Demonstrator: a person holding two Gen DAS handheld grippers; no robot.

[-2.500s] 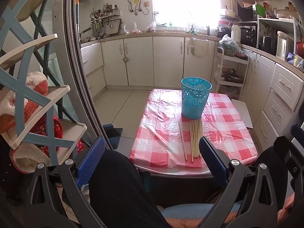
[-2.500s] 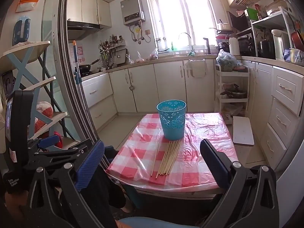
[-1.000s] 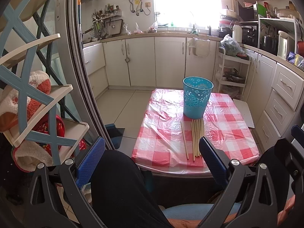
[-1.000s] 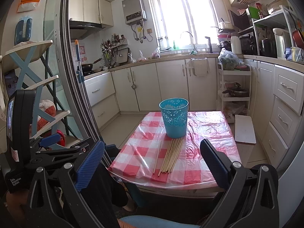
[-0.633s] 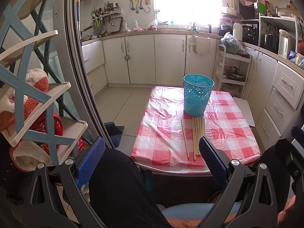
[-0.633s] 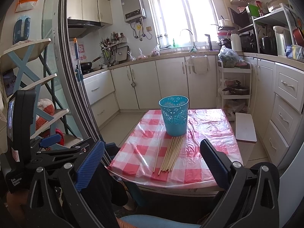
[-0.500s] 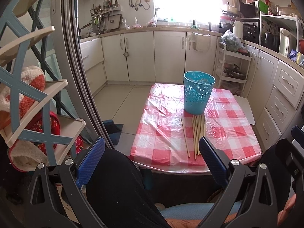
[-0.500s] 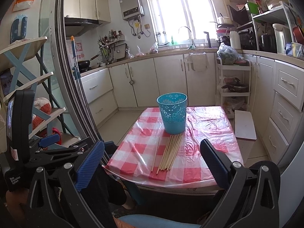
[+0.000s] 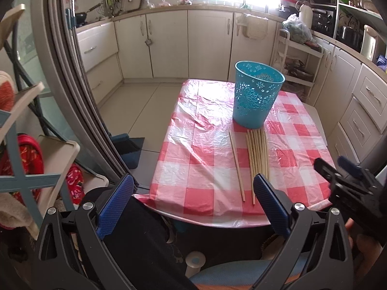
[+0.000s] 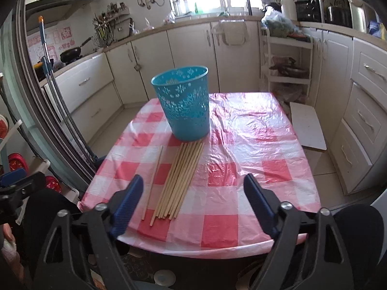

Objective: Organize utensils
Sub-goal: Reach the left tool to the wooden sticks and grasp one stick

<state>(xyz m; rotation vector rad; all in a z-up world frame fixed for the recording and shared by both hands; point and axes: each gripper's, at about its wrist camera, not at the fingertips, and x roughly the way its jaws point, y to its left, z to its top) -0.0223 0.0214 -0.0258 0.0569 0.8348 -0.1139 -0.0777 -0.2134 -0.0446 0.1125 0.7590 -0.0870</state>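
A bundle of several wooden chopsticks [image 9: 257, 154] [image 10: 181, 181] lies on the red-and-white checked tablecloth [image 9: 193, 164] [image 10: 254, 149]. One single chopstick [image 9: 237, 164] [image 10: 153, 178] lies apart, to their left. Behind them stands an upright blue perforated basket [image 9: 256, 96] [image 10: 186, 106]. My left gripper [image 9: 192, 188] hangs open over the table's near left edge, holding nothing. My right gripper [image 10: 193, 186] hovers over the near edge with its jaws closing. The chopstick ends show between its fingers, which do not touch them.
A shelf rack [image 9: 24, 145] and a sliding door frame [image 9: 72, 96] stand to the left. Cabinets line the back and right walls, with a white trolley [image 9: 295, 60] in the corner. A white board [image 10: 307, 125] lies right of the table. A person's dark-clothed legs are below the grippers.
Both grippers have come forward and down toward the table, so the chopsticks and basket look larger. The right gripper's fingers stand closer together than before.
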